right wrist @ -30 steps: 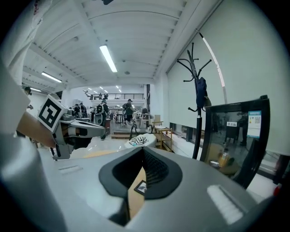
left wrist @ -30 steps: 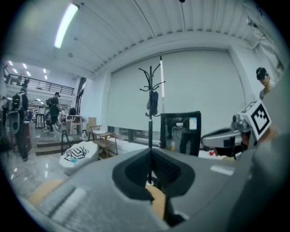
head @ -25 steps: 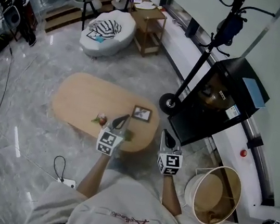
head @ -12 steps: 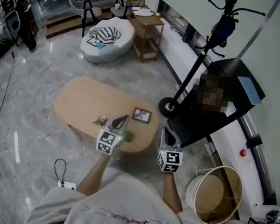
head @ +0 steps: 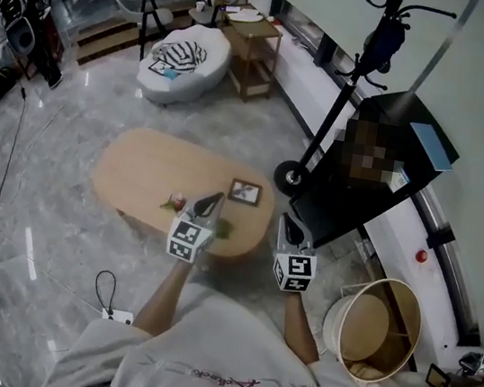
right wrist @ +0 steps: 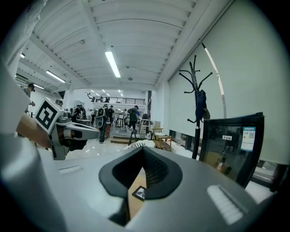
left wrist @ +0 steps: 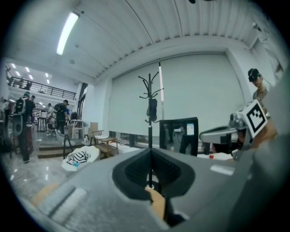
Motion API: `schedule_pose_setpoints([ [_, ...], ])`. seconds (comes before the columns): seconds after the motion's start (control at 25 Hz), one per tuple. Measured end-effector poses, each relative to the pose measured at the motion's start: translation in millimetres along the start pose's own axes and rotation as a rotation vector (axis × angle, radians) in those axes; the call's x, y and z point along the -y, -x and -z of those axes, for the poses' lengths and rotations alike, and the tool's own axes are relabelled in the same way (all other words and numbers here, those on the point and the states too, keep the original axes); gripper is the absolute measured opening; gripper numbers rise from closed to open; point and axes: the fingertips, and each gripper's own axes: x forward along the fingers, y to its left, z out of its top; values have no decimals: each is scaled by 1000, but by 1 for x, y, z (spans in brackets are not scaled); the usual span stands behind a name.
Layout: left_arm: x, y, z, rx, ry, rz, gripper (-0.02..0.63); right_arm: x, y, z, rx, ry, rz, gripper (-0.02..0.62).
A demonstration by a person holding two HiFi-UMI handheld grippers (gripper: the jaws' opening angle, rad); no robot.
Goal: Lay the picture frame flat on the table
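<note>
A dark picture frame (head: 245, 192) appears to lie flat near the right end of the oval wooden table (head: 145, 173). Through the hollow of the right jaws it shows small on the tabletop as the frame (right wrist: 141, 192). My left gripper (head: 212, 201) hangs over the table's near edge, left of the frame, its jaws shut with nothing between them. In its own view the left gripper (left wrist: 150, 156) points at the room. My right gripper (head: 285, 223) is held off the table's right end, shut and empty, apart from the frame. From its own camera the right gripper (right wrist: 143, 152) looks toward the table.
A small flower piece (head: 176, 201) and a green bit (head: 222, 228) lie on the table by the left gripper. A coat stand (head: 362, 70) and black cabinet (head: 383, 165) stand right of the table. A round bin (head: 372, 332) is at lower right and a power strip (head: 118, 315) lies on the floor.
Both grippers have edged slightly forward toward the table; the frame has not moved and both jaws stay shut.
</note>
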Motion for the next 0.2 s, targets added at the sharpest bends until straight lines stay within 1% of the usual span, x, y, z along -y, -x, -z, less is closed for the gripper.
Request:
schedule_pose_setpoints([
  [0.2, -3, -4, 5, -19, 1, -8, 0, 1, -5, 0, 2, 4, -5, 3],
])
